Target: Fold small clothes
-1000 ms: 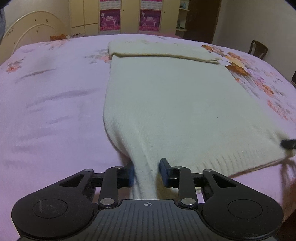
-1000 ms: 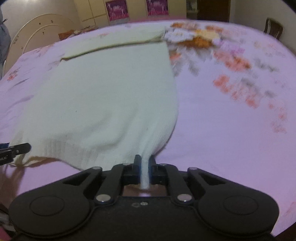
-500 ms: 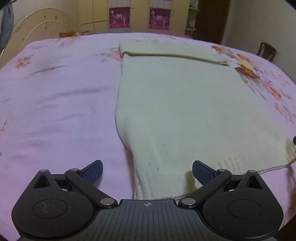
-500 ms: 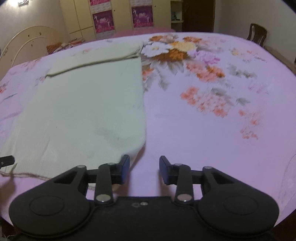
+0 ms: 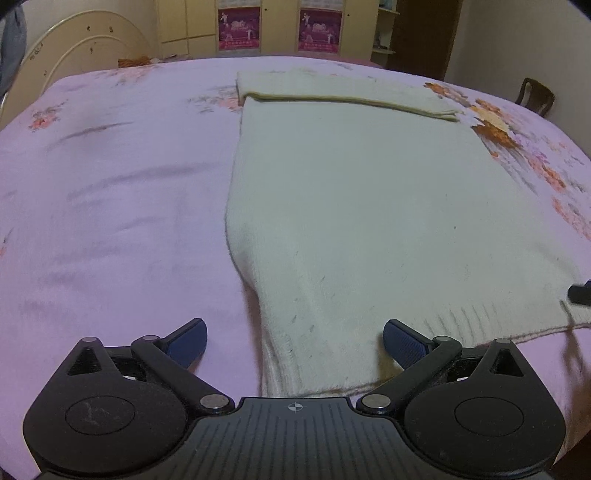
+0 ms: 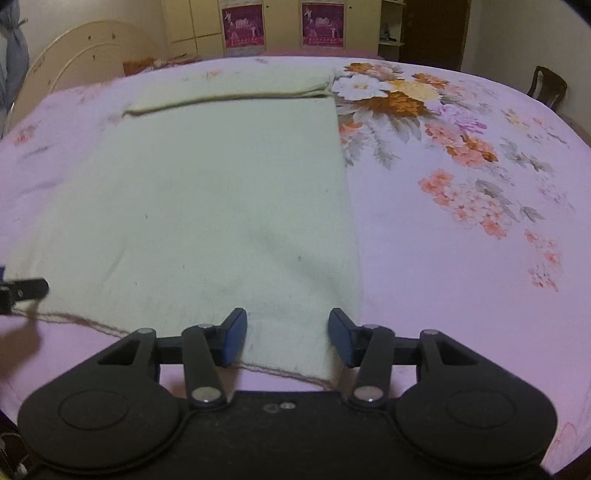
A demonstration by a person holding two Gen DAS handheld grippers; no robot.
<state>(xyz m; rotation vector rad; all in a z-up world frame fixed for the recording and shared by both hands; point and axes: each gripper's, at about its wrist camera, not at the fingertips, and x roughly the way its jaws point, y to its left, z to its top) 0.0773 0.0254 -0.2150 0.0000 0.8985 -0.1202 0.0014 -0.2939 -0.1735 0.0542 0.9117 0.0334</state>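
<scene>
The cream knit garment (image 5: pixel 351 206) lies flat on the pink floral bedspread (image 5: pixel 110 221) in the left wrist view, its far end folded over into a thick band and its ribbed hem nearest us. We read no writing; two magenta posters (image 5: pixel 239 29) hang on the pale cupboard doors (image 5: pixel 184 22) behind the bed, their print too small to make out. A curved cream headboard (image 5: pixel 85 48) stands at the far left and a dark wooden chair (image 5: pixel 535 96) at the right. Our left gripper (image 5: pixel 293 341) holds its jaws wide apart, the garment's near left corner between them but untouched by the pads.

In the right wrist view we see the same garment (image 6: pixel 221 192) beside a large printed bouquet (image 6: pixel 391 96) on the bedspread (image 6: pixel 461 277). A loose brown thread (image 6: pixel 92 325) trails along the hem. Our right gripper (image 6: pixel 287 338) is opening its jaws, the near right corner lying between the pads, free of both.
</scene>
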